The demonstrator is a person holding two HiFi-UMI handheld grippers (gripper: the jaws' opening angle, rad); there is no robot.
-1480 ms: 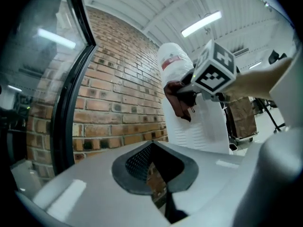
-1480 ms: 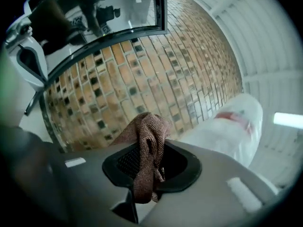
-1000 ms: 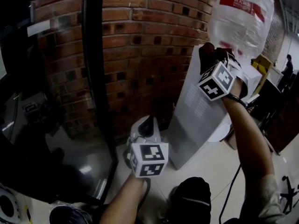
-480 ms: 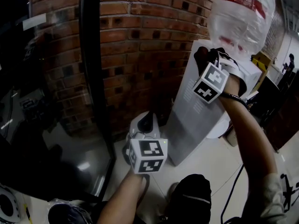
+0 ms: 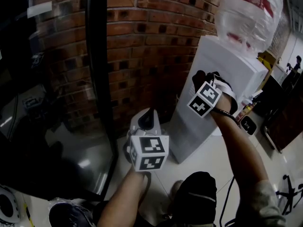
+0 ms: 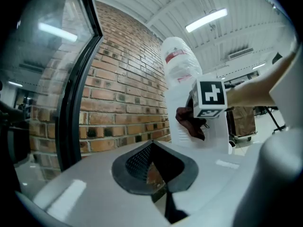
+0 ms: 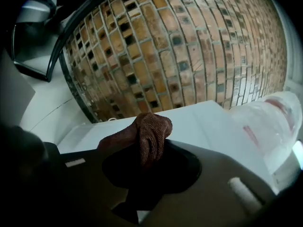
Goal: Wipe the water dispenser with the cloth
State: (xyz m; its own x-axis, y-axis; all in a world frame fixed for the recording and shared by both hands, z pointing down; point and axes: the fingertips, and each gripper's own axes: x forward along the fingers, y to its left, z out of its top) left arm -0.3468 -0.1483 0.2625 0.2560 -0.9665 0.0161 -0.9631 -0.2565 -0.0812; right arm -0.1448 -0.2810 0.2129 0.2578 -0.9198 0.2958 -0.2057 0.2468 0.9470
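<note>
At the left, our left gripper (image 5: 147,123) hangs low beside the dark door frame (image 5: 97,56). Its jaws are drawn together with nothing between them, and it points level toward the water dispenser (image 5: 222,65). We judge it is held out of the way because this wipe needs only one hand. To the right and higher, our right gripper (image 5: 207,90) is clamped on the brown cloth (image 7: 150,129). The cloth bunches out past the jaws as a soft wad, so fabric rather than hard plastic meets the cabinet. It sits on the upper part of the dispenser's pale side panel, near the front corner, and seems to lie against it, though we cannot be sure of the contact. The gripper tips slightly downward, which suits a stroke down the panel. The panel looks smooth and white. Above it stands the upturned bottle (image 5: 248,13) with a red label. Behind runs a brick wall (image 5: 142,46), glass lies to the far left, and the glossy pale floor (image 5: 208,160) carries the dispenser.
</note>
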